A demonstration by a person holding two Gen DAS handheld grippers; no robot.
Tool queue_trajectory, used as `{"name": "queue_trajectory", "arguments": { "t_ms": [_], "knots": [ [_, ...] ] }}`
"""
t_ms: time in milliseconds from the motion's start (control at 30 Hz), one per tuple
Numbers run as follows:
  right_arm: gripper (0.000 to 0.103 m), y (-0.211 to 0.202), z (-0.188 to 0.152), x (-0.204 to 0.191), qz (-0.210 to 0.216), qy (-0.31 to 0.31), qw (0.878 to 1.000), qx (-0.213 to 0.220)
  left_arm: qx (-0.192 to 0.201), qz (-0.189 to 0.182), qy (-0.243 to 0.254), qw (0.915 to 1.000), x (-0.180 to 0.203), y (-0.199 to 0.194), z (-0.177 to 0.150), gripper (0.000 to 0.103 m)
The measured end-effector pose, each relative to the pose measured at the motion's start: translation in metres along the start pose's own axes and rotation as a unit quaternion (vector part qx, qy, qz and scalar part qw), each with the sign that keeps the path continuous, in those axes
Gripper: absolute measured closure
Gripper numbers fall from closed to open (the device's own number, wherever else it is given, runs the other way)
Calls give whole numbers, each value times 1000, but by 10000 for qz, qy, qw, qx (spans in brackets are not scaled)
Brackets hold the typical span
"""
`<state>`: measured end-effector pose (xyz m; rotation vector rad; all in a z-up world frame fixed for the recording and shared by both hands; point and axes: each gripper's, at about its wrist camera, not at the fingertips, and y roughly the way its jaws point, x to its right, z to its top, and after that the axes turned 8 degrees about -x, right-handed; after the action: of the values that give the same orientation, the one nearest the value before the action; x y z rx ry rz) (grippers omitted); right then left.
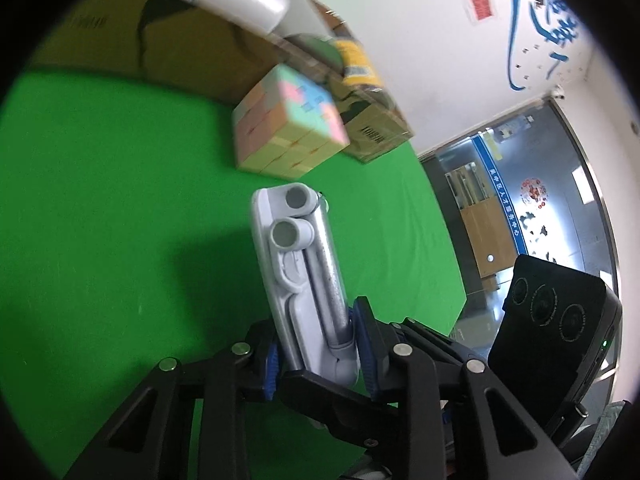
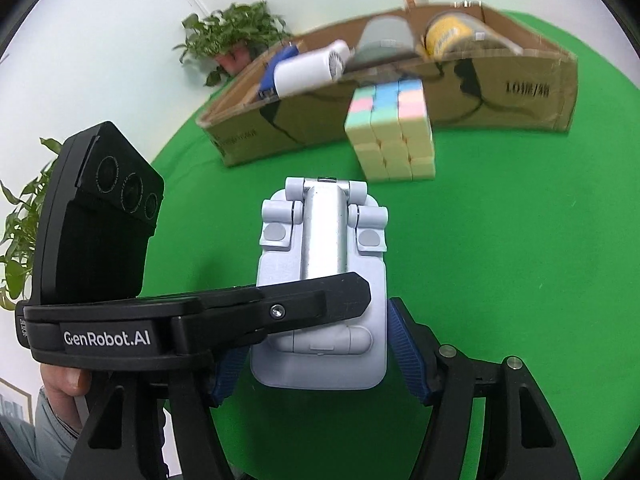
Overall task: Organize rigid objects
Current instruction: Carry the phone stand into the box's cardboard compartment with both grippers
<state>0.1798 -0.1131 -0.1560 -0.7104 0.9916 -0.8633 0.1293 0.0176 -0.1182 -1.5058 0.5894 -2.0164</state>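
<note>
A: Where is the pale grey folding plastic stand (image 1: pixel 304 280)?
B: Above the green desk (image 1: pixel 100 200), before the pastel puzzle cube (image 1: pixel 288 120).
A: And the tools?
B: The left tool (image 1: pixel 320 356) clamps the stand edgewise. The right tool (image 2: pixel 316 354) pads flank it; contact is unclear.

"GenRobot.AI" stands on the left tongs (image 2: pixel 320 308).

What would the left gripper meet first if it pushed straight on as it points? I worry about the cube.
Probably the cube. The left gripper grips a grey stand whose far end points at it; green cloth shows between, though depth is unclear.
</note>
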Motion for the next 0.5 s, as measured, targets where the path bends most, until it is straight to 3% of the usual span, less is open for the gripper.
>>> {"name": "queue_trajectory", "arguments": {
  "t_ms": [200, 500],
  "knots": [
    [40, -33, 8, -4, -176, -72, 9979, 622, 45, -70, 426, 9991, 29, -7, 17, 73],
    [40, -58, 28, -19, -350, -302, 9941, 983, 282, -143, 661, 9973, 42, -28, 35, 73]
  ]
}}
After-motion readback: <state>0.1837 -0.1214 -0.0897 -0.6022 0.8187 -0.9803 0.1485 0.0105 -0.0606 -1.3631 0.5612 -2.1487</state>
